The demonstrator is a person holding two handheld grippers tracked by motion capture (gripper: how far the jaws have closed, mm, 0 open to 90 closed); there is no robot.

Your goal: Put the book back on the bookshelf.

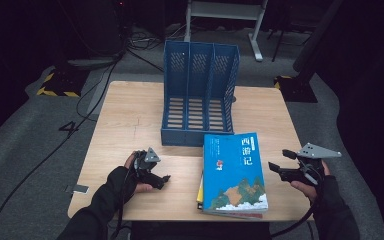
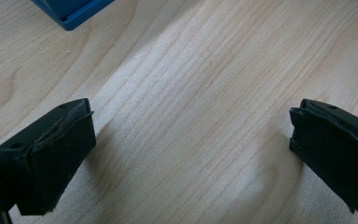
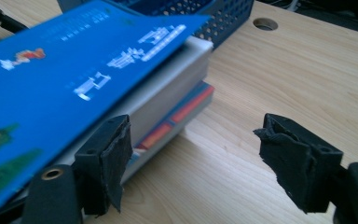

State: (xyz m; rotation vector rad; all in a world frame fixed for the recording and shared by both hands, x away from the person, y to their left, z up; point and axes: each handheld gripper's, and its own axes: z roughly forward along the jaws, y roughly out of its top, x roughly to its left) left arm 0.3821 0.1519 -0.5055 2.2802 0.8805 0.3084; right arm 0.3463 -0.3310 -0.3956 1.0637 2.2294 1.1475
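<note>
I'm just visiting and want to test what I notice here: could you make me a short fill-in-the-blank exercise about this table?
1. The book on top of the stack has a ____ cover.
2. The file rack has ____ compartments.
3. The right gripper has its jaws ____, with nothing between them.
4. Between the left gripper's jaws there is bare ____.

Missing words: blue; three; open; table
</note>
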